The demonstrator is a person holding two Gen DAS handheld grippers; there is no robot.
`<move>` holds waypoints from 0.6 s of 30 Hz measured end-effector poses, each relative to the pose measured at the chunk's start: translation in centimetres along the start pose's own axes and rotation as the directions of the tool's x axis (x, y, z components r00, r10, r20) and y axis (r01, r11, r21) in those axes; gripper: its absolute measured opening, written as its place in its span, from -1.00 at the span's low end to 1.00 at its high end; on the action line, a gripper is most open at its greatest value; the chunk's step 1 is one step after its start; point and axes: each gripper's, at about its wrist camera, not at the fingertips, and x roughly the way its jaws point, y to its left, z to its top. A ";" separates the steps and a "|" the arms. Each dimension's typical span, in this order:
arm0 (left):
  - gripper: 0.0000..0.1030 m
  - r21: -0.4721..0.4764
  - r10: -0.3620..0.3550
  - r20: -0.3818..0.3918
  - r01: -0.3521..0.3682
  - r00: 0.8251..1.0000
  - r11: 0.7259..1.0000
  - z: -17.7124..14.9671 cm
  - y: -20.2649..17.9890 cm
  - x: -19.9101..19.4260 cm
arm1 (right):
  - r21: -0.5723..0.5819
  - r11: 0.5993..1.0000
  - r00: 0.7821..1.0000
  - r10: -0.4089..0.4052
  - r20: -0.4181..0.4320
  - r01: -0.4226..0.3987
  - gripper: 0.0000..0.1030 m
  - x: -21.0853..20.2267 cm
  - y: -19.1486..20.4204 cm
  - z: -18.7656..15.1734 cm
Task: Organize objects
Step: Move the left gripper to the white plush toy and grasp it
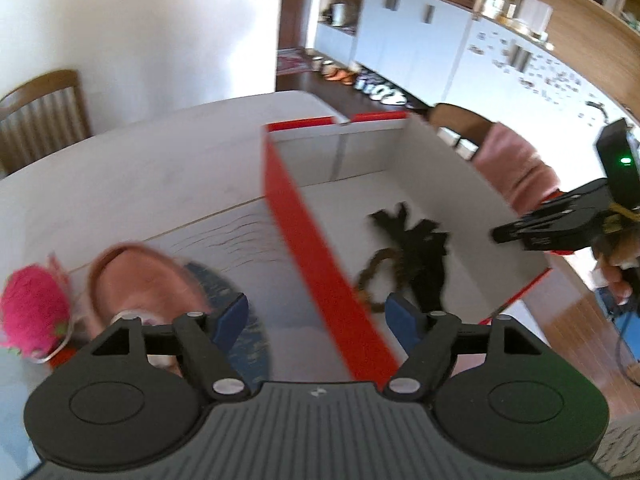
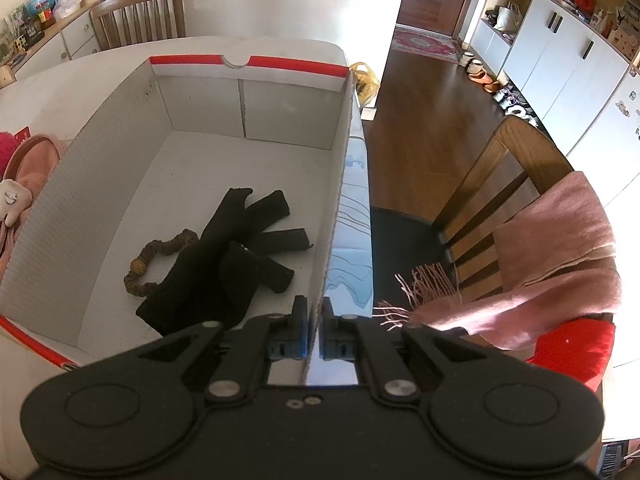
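Note:
A white cardboard box with red outer sides (image 1: 304, 216) (image 2: 120, 168) stands open on the table. Inside lie black gloves (image 1: 420, 256) (image 2: 240, 248) and a brown braided hair band (image 1: 372, 272) (image 2: 160, 256). My left gripper (image 1: 318, 322) is open, its fingers straddling the box's left wall. My right gripper (image 2: 316, 320) is shut on the box's right wall; it also shows in the left wrist view (image 1: 560, 224). A pink slipper (image 1: 144, 280) (image 2: 28, 176) and a fuzzy magenta item (image 1: 32, 312) lie left of the box.
The pale table (image 1: 140, 168) carries the box. Wooden chairs stand at the far side (image 2: 140, 12) and on the right (image 2: 500, 184), the latter draped with a pink fringed scarf (image 2: 552, 256). White cabinets (image 2: 560, 60) line the room.

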 end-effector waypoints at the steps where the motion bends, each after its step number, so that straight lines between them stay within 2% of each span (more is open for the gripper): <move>1: 0.57 -0.007 0.021 0.003 -0.021 1.000 1.000 -0.3 0.6 -0.1 | -0.001 1.000 1.000 -0.002 -0.001 0.002 -0.92 0.0 0.0 0.0; 3: 0.64 -0.028 0.060 0.007 -0.060 0.998 0.998 -0.7 1.8 -0.1 | -0.001 1.000 1.000 -0.004 -0.002 0.004 -0.92 0.0 0.1 0.0; 7: 0.68 -0.080 0.093 -0.003 -0.093 0.996 0.992 -1.3 4.3 0.3 | 0.000 1.000 1.000 -0.010 -0.007 0.010 -0.92 0.0 0.2 0.0; 11: 0.92 -0.119 0.119 -0.006 -0.119 0.993 0.986 -1.7 6.5 1.2 | -0.002 1.000 1.000 -0.016 -0.011 0.016 -0.91 0.1 0.3 0.0; 18: 0.94 -0.140 0.124 -0.015 -0.125 0.992 0.982 -2.5 8.8 3.4 | -0.004 1.000 1.000 -0.024 -0.016 0.024 -0.90 0.1 0.4 0.1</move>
